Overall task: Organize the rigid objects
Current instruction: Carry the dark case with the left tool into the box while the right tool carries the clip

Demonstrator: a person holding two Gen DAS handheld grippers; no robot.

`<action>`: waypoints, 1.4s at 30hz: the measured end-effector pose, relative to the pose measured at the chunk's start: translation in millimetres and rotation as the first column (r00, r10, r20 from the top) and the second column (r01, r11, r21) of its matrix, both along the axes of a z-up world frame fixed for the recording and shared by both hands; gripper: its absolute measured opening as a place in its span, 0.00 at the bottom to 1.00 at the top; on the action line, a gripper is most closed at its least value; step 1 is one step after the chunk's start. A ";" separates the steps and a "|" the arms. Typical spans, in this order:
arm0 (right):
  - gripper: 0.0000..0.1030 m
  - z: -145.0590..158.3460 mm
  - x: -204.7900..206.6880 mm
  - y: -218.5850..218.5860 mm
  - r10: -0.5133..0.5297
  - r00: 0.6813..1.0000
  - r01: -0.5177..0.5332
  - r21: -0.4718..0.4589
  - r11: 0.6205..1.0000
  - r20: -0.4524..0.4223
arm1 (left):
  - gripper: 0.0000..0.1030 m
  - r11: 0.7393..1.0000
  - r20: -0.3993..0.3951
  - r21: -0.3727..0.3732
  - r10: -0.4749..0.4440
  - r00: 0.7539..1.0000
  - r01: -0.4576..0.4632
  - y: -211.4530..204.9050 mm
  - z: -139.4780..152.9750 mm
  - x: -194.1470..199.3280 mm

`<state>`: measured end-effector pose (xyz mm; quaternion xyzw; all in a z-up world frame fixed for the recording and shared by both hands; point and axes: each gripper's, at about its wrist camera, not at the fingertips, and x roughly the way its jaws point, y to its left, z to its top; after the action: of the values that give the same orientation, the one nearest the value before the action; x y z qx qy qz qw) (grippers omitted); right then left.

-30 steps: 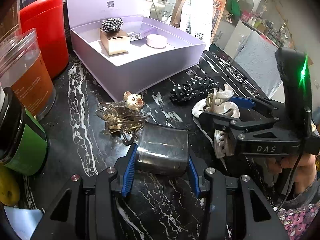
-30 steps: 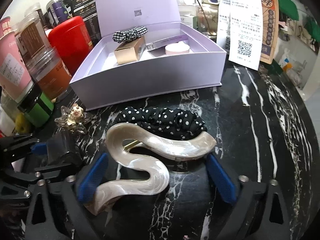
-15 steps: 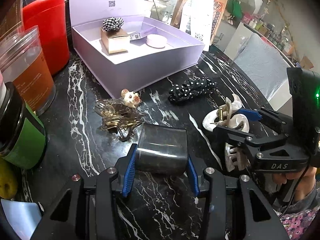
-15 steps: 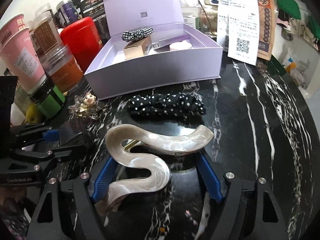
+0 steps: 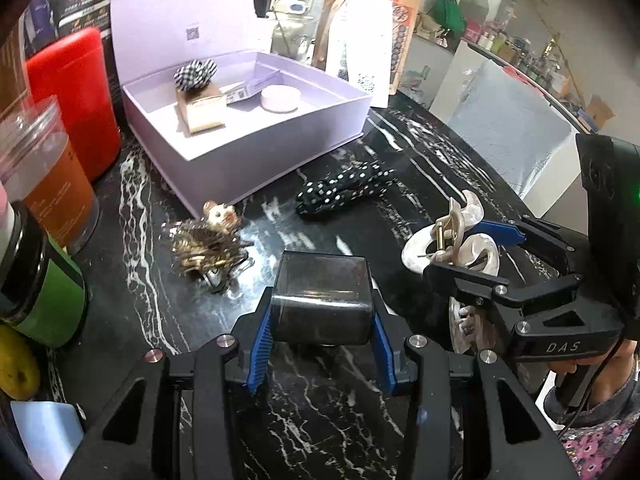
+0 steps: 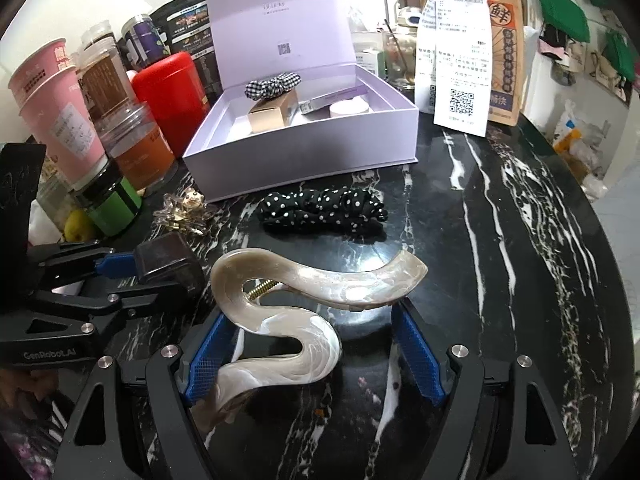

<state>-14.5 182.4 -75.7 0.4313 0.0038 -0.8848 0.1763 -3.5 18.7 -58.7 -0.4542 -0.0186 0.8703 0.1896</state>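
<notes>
the left gripper (image 5: 322, 346) has its jaws clenched on a dark smoky box (image 5: 322, 304), held above the black marble bench (image 5: 420, 160). to its right the right gripper (image 6: 316, 354) grasps a pearly s-shaped hair claw (image 6: 304, 312) between its blue pads. farther off, a polka-dot scrunchie (image 6: 322, 212) and a clear clip with a small figure (image 5: 208, 236) lie on the bench just near of the open lilac box (image 6: 312, 148), which holds a checked scrunchie (image 6: 272, 82) on a tan carton (image 6: 274, 114).

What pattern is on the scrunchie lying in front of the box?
Black with white polka dots; the right wrist view shows it best.
</notes>
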 end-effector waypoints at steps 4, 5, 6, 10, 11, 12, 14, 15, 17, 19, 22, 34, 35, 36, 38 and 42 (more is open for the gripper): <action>0.77 4.7 3.6 3.3 -0.005 1.000 0.005 0.006 1.000 -0.009 | 0.42 1.000 -0.009 0.009 -0.007 1.000 0.007 3.6 6.6 0.0; 0.77 6.3 4.1 4.8 -0.006 1.000 0.006 0.005 1.000 -0.012 | 0.42 1.000 -0.012 0.013 -0.009 1.000 0.009 4.2 8.5 -0.6; 0.77 7.4 4.4 5.5 -0.007 1.000 0.007 0.004 1.000 -0.014 | 0.42 1.000 -0.015 0.015 -0.011 1.000 0.011 5.0 9.7 -1.3; 0.77 13.3 5.1 8.0 -0.009 1.000 0.009 0.000 1.000 -0.024 | 0.42 1.000 -0.034 0.014 -0.018 0.999 0.019 8.0 18.1 -4.4; 0.77 14.9 4.9 8.4 -0.008 1.000 0.008 -0.002 1.000 -0.026 | 0.42 1.000 -0.038 0.015 -0.020 0.999 0.020 8.6 19.9 -4.8; 0.77 17.1 4.7 8.9 -0.006 1.000 0.005 -0.003 1.000 -0.029 | 0.42 1.000 -0.042 0.015 -0.022 0.999 0.022 9.3 22.1 -6.0; 0.77 21.3 4.0 9.4 -0.002 0.999 0.002 -0.003 1.000 -0.034 | 0.42 1.000 -0.049 0.015 -0.024 0.999 0.025 10.3 25.7 -8.7; 0.77 22.6 3.5 9.5 -0.001 0.999 0.000 -0.003 1.000 -0.036 | 0.41 1.000 -0.051 0.015 -0.025 0.998 0.026 10.8 27.2 -9.8; 0.77 26.3 1.0 9.8 0.006 0.999 -0.006 -0.003 1.000 -0.041 | 0.42 1.000 -0.055 0.017 -0.024 0.998 0.025 11.5 31.3 -13.1; 0.77 31.1 -1.7 10.2 0.014 0.999 -0.014 -0.004 1.000 -0.048 | 0.41 0.999 -0.059 0.020 -0.025 0.998 0.026 12.1 34.7 -16.9; 0.77 39.1 -6.9 11.0 0.028 0.998 -0.029 -0.017 0.999 -0.058 | 0.42 0.999 -0.071 0.021 -0.027 0.997 0.028 13.0 40.6 -22.1; 0.77 71.5 -37.3 8.4 0.073 0.990 -0.077 -0.024 0.997 -0.121 | 0.42 1.000 -0.134 0.021 -0.004 0.991 0.007 11.0 73.1 -50.0; 0.77 74.4 -41.2 8.3 0.076 0.989 -0.080 -0.025 0.996 -0.125 | 0.42 1.000 -0.137 0.020 0.001 0.991 0.002 10.6 75.7 -53.4; 0.77 75.9 -43.9 8.3 0.077 0.989 -0.081 -0.025 0.996 -0.126 | 0.42 1.000 -0.140 0.021 0.005 0.990 -0.002 10.0 77.8 -56.6; 0.77 80.9 -51.8 8.2 0.080 0.988 -0.084 -0.025 0.996 -0.131 | 0.42 1.000 -0.153 0.024 0.011 0.988 -0.007 9.4 83.6 -63.2; 0.77 90.7 -64.9 8.1 0.085 0.985 -0.090 -0.023 0.996 -0.152 | 0.42 1.000 -0.175 0.022 0.024 0.984 -0.021 9.2 92.9 -76.7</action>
<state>-79.4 190.5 15.0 0.3598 0.0229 -0.9062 0.2208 -80.2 27.9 34.2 -0.3736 -0.0160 0.9088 0.1852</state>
